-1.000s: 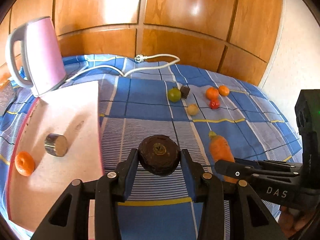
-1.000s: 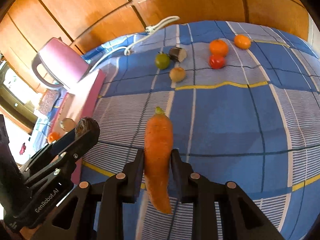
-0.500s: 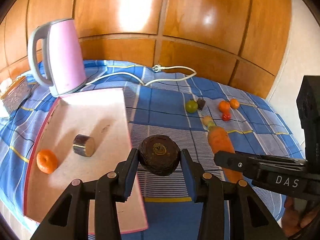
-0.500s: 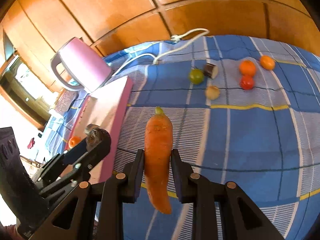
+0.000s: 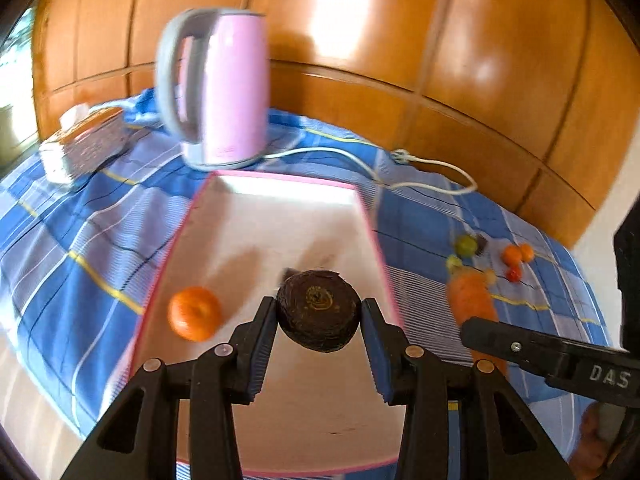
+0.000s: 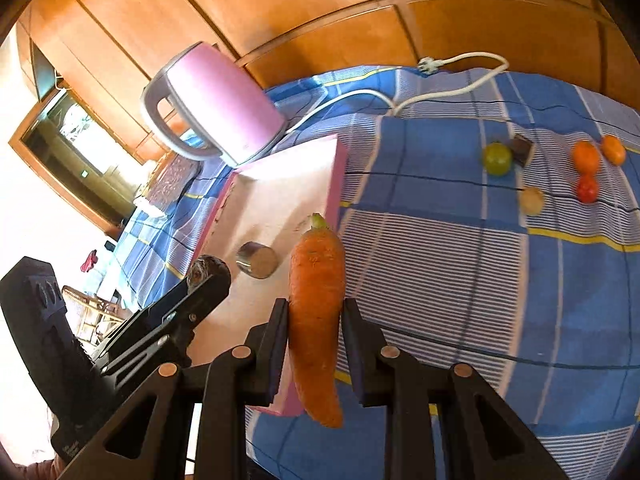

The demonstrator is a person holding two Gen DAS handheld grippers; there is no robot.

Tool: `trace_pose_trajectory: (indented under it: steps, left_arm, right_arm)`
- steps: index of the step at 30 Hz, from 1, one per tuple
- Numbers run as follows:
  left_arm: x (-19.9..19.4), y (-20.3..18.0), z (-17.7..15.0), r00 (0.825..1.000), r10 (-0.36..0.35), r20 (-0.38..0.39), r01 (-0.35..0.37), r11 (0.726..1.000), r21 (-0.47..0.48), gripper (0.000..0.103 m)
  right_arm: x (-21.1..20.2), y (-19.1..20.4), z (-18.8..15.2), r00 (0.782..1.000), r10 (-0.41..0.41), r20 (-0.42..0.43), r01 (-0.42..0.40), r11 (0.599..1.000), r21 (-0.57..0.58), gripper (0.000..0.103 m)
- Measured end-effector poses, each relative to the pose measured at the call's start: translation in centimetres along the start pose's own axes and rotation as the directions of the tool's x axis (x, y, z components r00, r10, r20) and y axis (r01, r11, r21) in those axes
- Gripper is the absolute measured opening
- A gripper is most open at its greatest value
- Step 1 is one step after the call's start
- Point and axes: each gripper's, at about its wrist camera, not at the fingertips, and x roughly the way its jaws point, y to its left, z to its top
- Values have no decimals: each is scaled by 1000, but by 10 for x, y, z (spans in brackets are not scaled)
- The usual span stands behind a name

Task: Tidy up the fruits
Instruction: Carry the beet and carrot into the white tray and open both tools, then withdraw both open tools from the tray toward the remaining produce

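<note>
Two grippers we're holding, left gripper (image 5: 319,312) clamped on a dark round beet (image 5: 318,310) above the pink tray (image 5: 280,216), right gripper (image 6: 314,334) pinching a carrot (image 6: 316,312) at the tray's edge, one tangerine (image 5: 195,313) on the tray

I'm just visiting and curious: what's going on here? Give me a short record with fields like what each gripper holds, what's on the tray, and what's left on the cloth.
left gripper: shut on dark round vegetable, above the tray
right gripper: shut on carrot
pink tray: holds orange and cut cylindrical piece
blue checked cloth: green fruit, red fruit, two small oranges
behind tray: pink kettle
</note>
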Motion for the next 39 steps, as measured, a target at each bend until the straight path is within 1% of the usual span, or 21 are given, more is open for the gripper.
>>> trace_pose_trajectory:
  steps: [4,8,12,15,19,23,25,26,27,30,35,37,39]
  left_arm:
    - [5,17,5,1000,27,-5,-28,999,-43,43]
    - [8,23,9,999,48,0,-48,998,-48,43]
    - [12,26,11,998,66,-12,-66,996,-57,43]
    - [14,28,10,997,80,-20,-81,995,-61,43]
    - [16,31,7,995,92,-31,-94,993,-72,43]
    - [16,32,6,994,104,-29,-106,991,-76,44]
    - [13,32,6,993,114,-17,-115,991,-76,52]
    - [12,32,7,993,119,-12,-120,990,-77,52]
    - [10,32,7,993,120,-9,-120,990,-79,53]
    - [9,32,7,992,126,-12,-127,989,-78,55]
    - [5,31,3,992,124,-10,-124,989,-84,61]
    - [4,30,2,992,124,-7,-124,988,-88,65]
    - [3,28,1,992,123,-5,-123,989,-87,66]
  right_arm:
    - [11,16,5,1000,0,-10,0,1000,-25,27]
    - [23,28,11,1000,-11,-20,10,998,-56,27]
    - [38,37,18,999,-35,-27,33,997,-74,27]
    - [46,45,22,998,-50,-23,47,993,-109,28]
    - [47,52,20,998,-58,-8,56,988,-141,29]
    - [46,56,11,996,-88,-2,86,980,-178,30]
    - [42,58,7,993,-116,15,117,973,-200,32]
    - [41,59,5,991,-132,29,135,968,-212,35]
    - [39,60,2,988,-147,43,153,963,-223,36]
    - [34,61,-2,980,-186,76,199,950,-239,37]
    - [24,60,-5,966,-222,130,248,939,-237,37]
    - [20,60,-7,962,-231,144,260,934,-243,37]
    - [18,59,-9,957,-243,156,276,930,-245,37]
